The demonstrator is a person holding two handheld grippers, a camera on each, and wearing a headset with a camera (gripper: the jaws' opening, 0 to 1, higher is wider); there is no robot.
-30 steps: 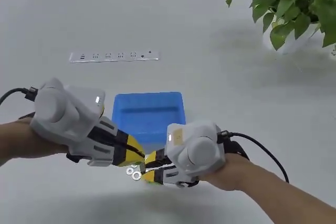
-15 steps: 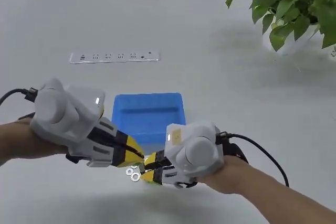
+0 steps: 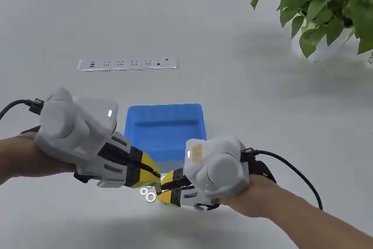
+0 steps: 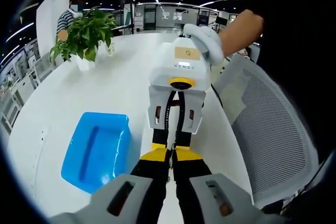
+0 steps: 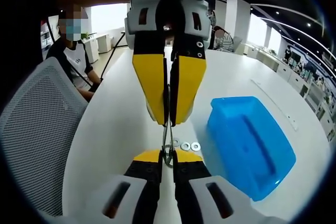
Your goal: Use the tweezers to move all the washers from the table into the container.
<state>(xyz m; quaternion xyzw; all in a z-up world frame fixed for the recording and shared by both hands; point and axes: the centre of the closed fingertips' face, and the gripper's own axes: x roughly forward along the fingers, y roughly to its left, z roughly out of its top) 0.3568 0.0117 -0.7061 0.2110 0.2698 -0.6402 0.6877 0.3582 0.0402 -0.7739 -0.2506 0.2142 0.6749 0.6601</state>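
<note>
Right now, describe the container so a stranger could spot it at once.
On the white table, between the power strip and the washers, sits a shallow square container. It is the only bright blue thing there; the strip is white, the washers silver.

Thin metal tweezers [image 5: 167, 139] were pinched between yellow jaws; small silver washers [image 5: 190, 146] lay flat just beside the open blue container [image 5: 252, 145].
</note>
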